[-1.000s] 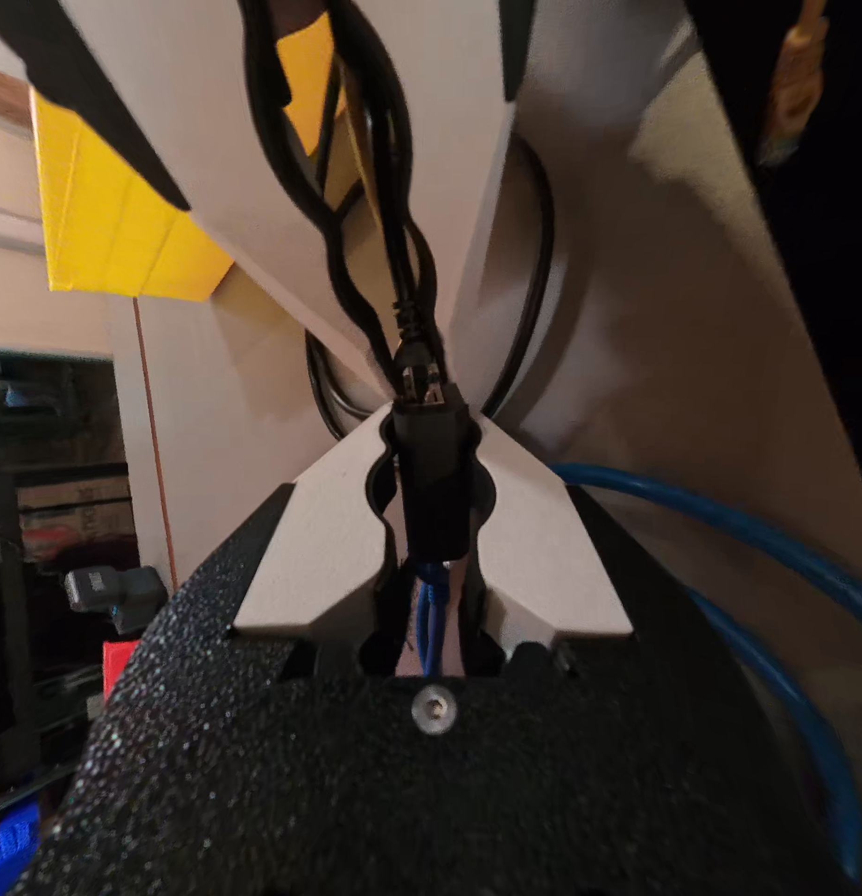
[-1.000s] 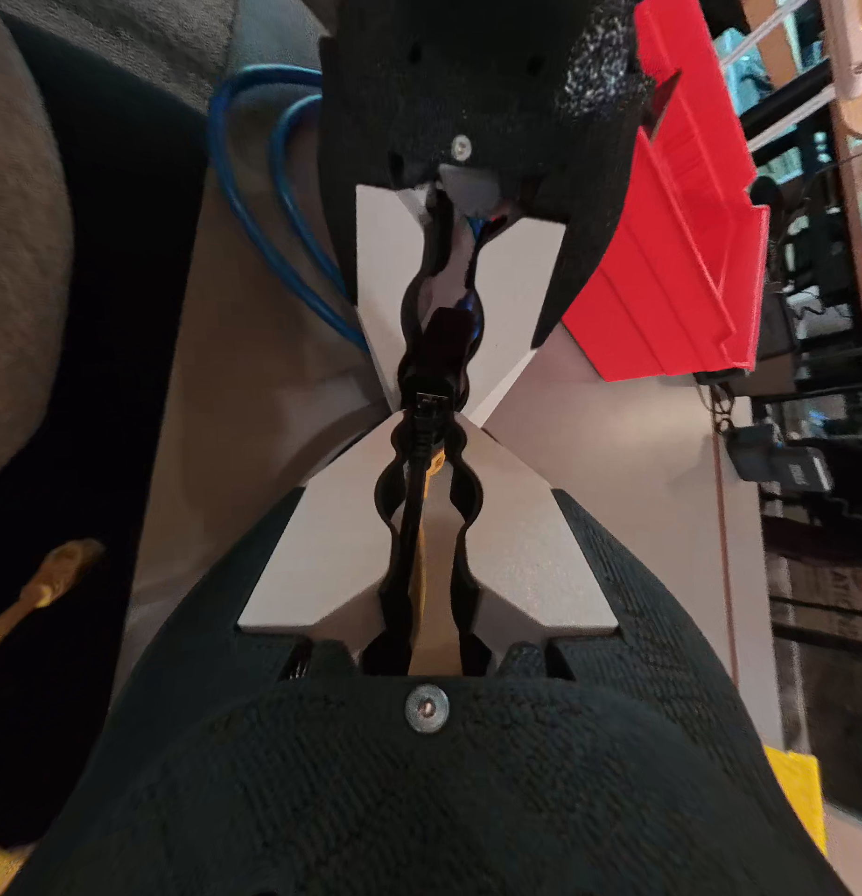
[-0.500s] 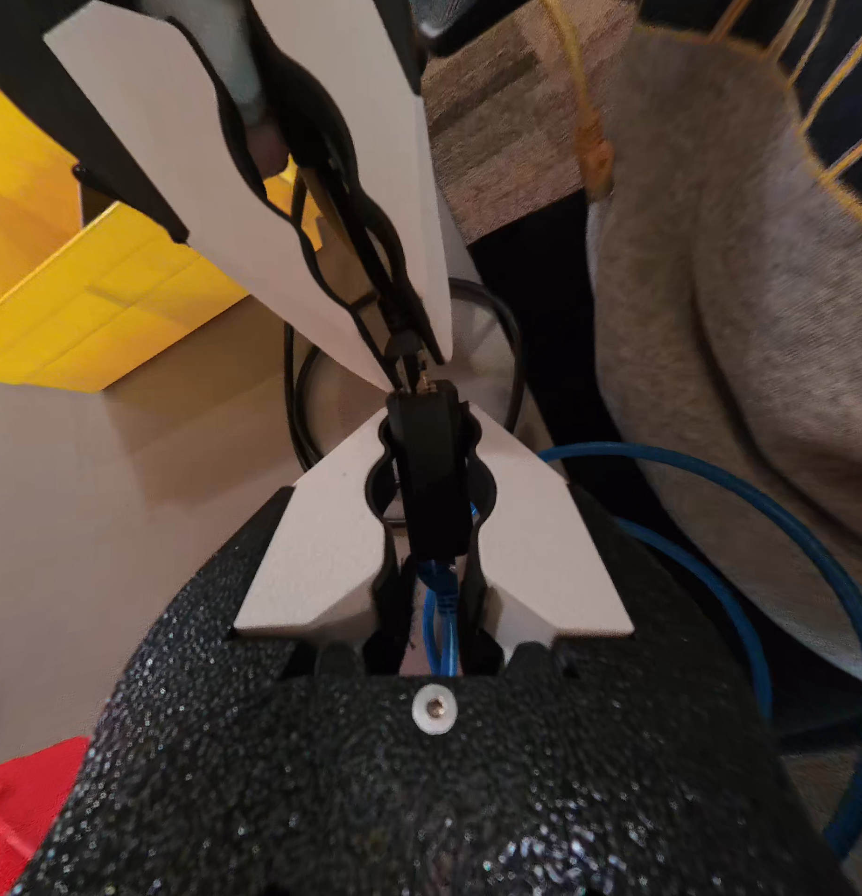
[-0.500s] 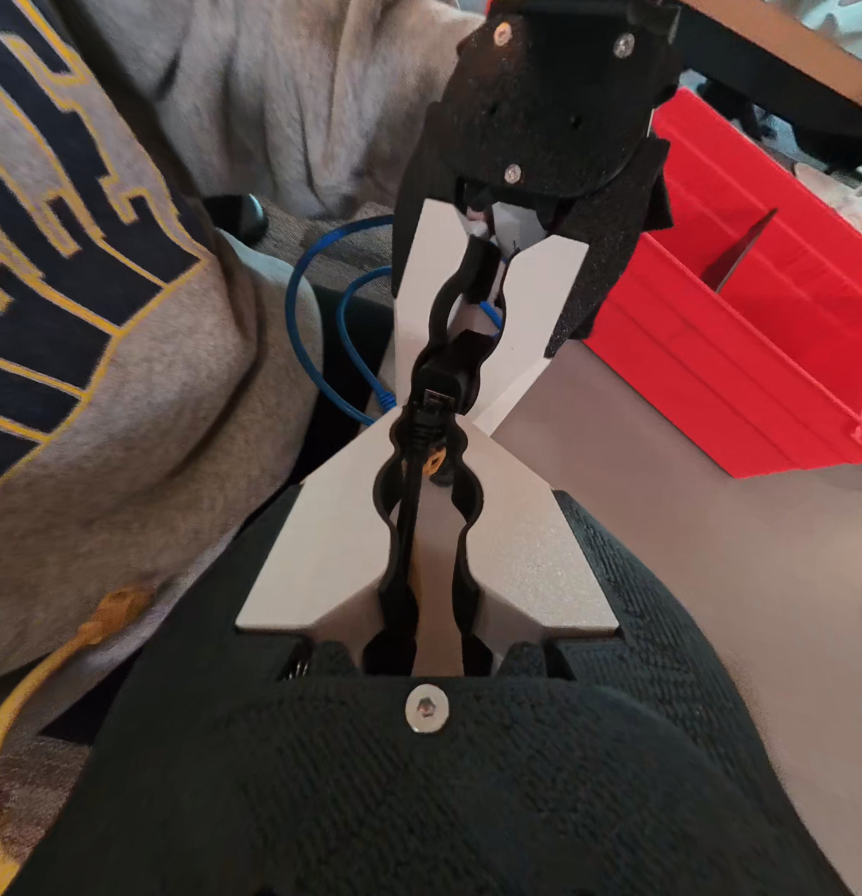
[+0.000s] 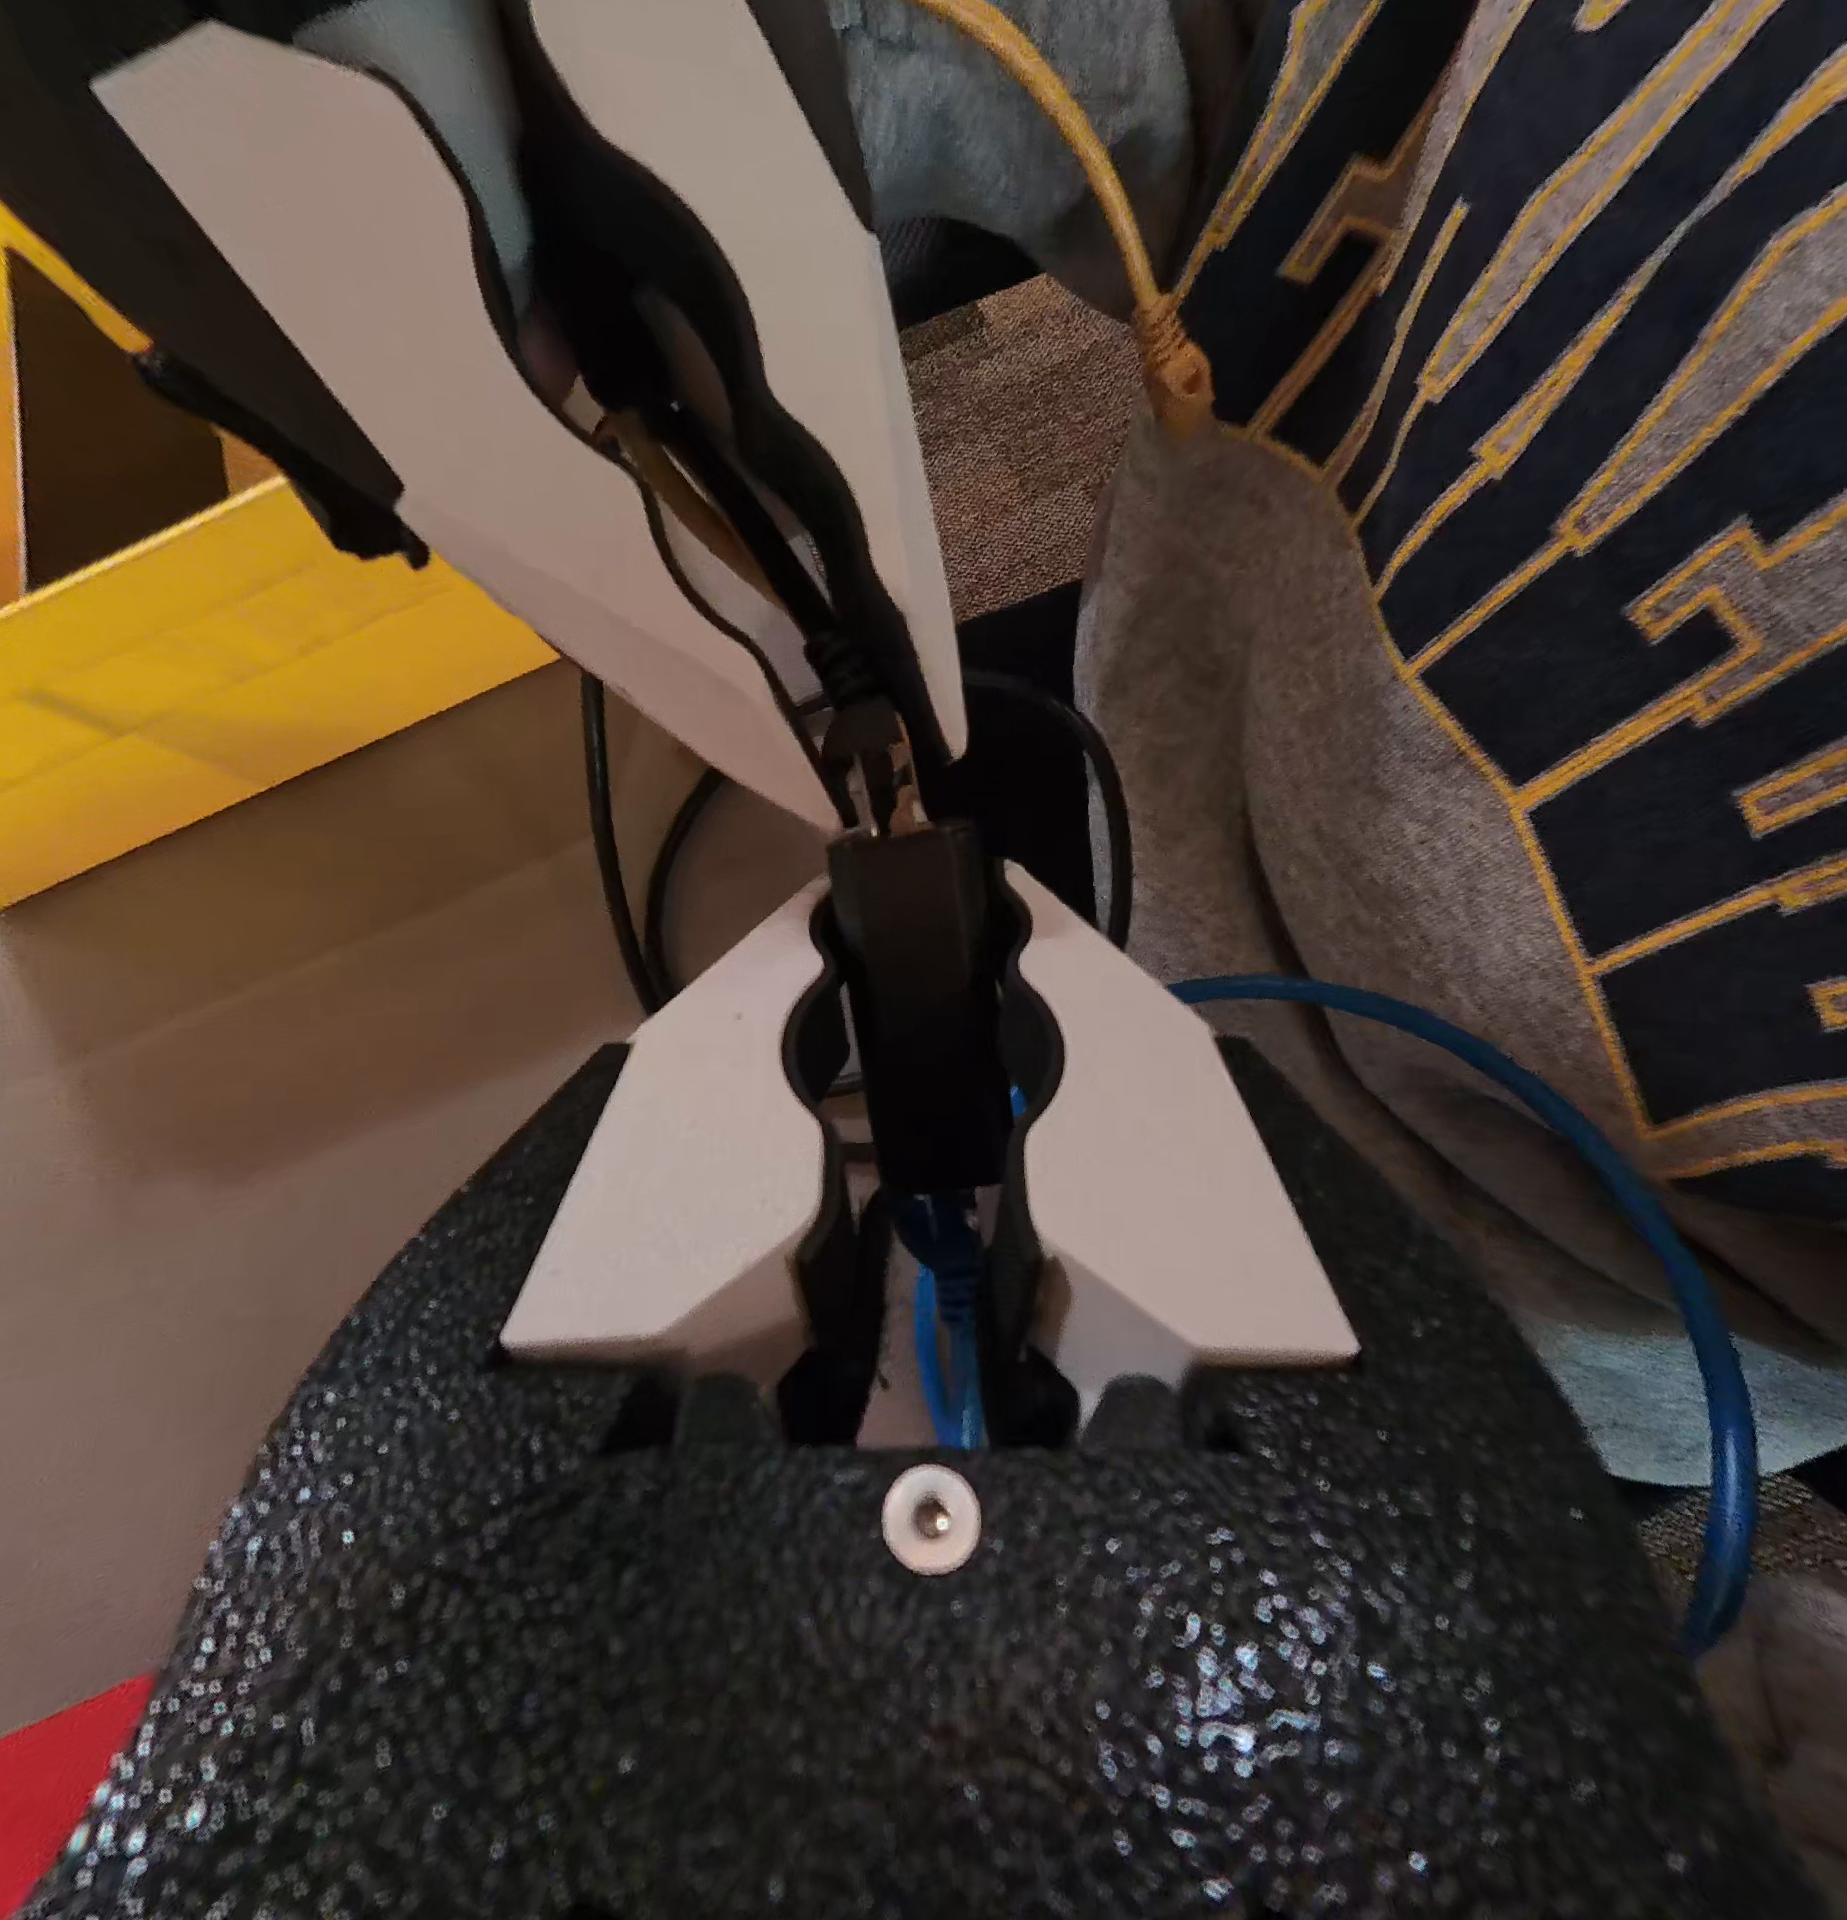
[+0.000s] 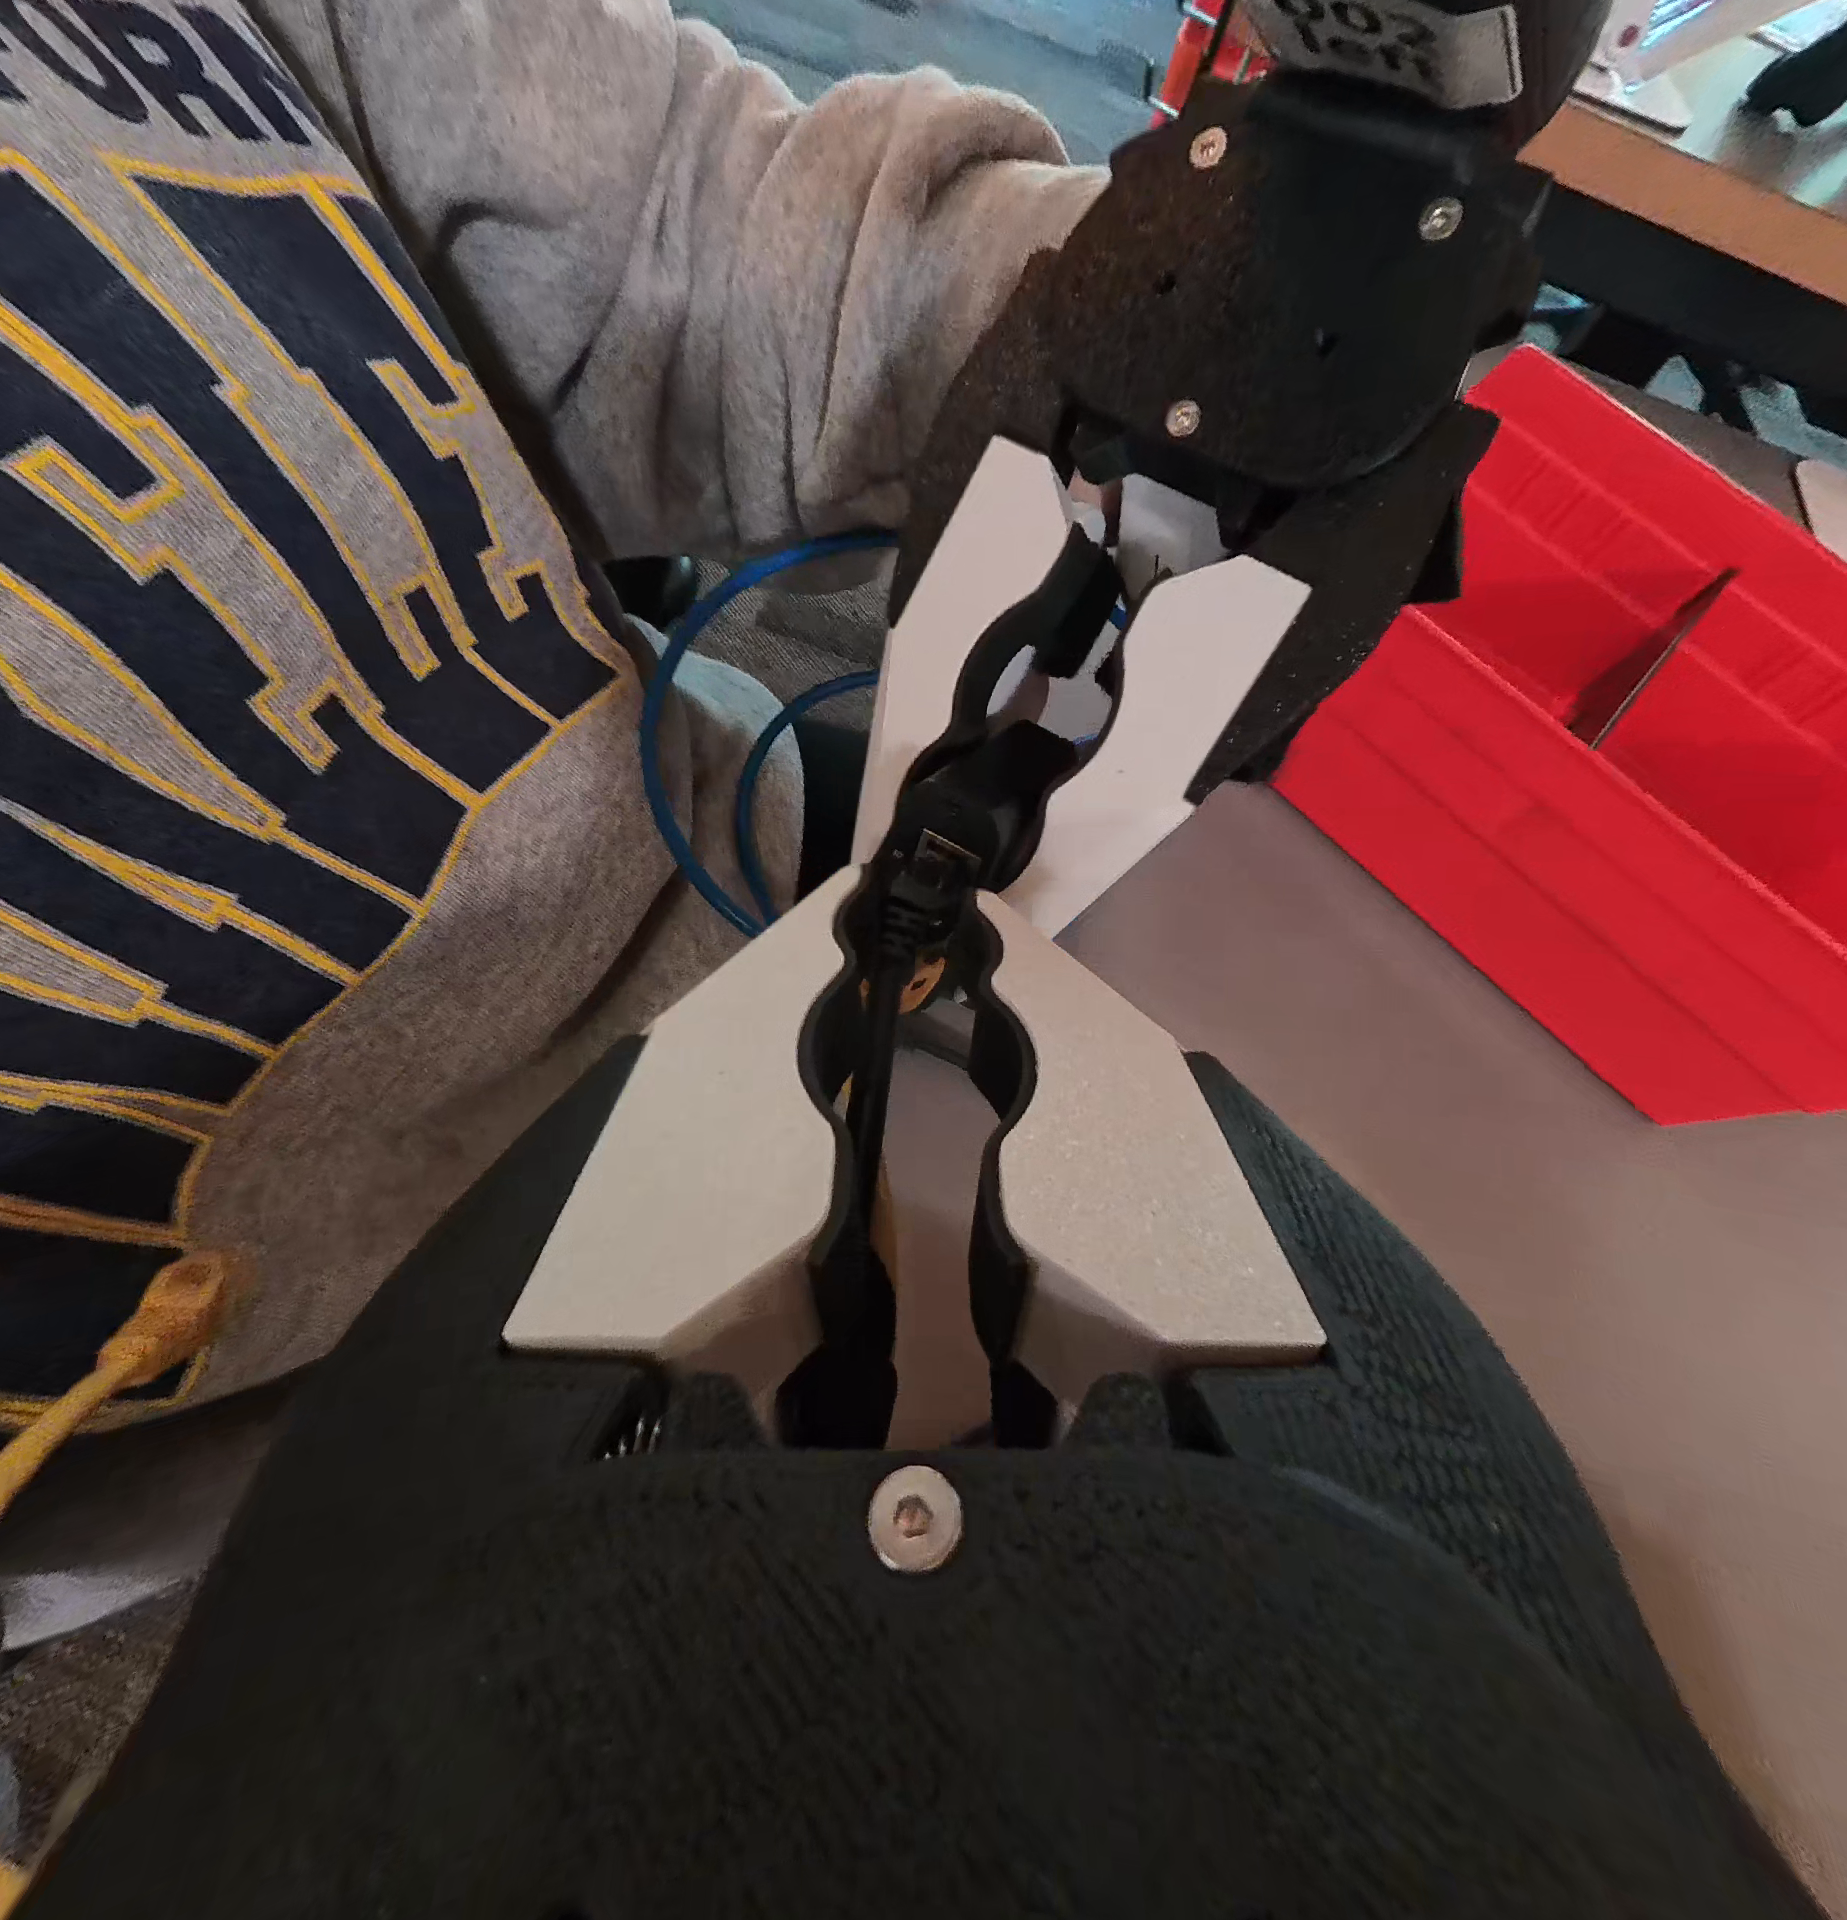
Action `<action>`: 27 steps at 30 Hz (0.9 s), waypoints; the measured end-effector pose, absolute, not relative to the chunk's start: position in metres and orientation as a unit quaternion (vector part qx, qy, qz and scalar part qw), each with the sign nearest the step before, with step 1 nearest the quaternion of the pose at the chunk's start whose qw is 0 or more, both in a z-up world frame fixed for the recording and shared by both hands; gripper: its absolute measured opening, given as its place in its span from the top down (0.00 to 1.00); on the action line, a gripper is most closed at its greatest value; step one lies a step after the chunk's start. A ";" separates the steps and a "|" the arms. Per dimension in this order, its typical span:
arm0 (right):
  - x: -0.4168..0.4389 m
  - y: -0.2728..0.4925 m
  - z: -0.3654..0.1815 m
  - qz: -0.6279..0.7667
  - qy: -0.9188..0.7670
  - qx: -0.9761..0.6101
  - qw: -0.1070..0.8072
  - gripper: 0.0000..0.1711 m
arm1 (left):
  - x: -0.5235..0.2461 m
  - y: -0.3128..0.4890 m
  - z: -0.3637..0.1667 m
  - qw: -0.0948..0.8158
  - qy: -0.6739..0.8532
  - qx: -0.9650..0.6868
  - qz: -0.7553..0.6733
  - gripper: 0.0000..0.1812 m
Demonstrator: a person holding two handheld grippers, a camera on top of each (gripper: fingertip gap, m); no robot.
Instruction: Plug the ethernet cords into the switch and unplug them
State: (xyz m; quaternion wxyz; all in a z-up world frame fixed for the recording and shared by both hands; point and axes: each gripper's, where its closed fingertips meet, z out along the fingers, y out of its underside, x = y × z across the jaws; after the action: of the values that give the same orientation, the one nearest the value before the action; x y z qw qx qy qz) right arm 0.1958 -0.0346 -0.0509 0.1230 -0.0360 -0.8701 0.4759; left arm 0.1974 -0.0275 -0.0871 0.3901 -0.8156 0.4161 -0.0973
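Note:
My left gripper (image 5: 919, 894) is shut on the switch (image 5: 924, 1018), a small black block held lengthwise between the fingers. A blue ethernet cord (image 5: 945, 1288) is plugged into its near end and loops off to the right. My right gripper (image 6: 919, 894) is shut on the plug of a black ethernet cord (image 6: 914, 914). The two grippers meet tip to tip. The black plug (image 5: 877, 774) sits at the switch's far port (image 6: 940, 847); how deep it sits is hidden. The left gripper shows from the front in the right wrist view (image 6: 960, 831).
A person in a grey sweatshirt (image 5: 1521, 623) is close behind the grippers. A loose yellow cord (image 5: 1173, 384) hangs over it. A yellow bin (image 5: 223, 644) and a red bin (image 6: 1625, 831) stand on the grey table (image 6: 1418, 1195). A black cord loop (image 5: 607, 831) lies below. Left and right tips are no more than a few centimetres apart.
Both grippers have swung together toward the person, so the views now face the sweatshirt instead of the table. Both grips are unchanged, and the black plug stays at the switch's port.

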 end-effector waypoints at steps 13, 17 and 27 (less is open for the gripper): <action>0.201 -0.032 -0.037 0.456 -0.875 -0.026 0.159 0.93 | 0.202 -0.024 -0.072 0.408 0.416 -0.809 -0.080 0.88; 0.199 -0.030 -0.038 0.447 -0.878 -0.028 0.169 0.93 | 0.200 -0.023 -0.072 0.413 0.411 -0.809 -0.080 0.88; 0.200 -0.030 -0.036 0.440 -0.880 -0.033 0.176 0.92 | 0.201 -0.021 -0.069 0.419 0.410 -0.807 -0.076 0.88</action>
State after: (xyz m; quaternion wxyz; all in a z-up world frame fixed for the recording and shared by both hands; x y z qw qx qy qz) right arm 0.2003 -0.0296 -0.0355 0.1761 -0.0326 -0.8801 0.4397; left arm 0.2006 -0.0210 -0.0694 0.4193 -0.8066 0.4097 -0.0763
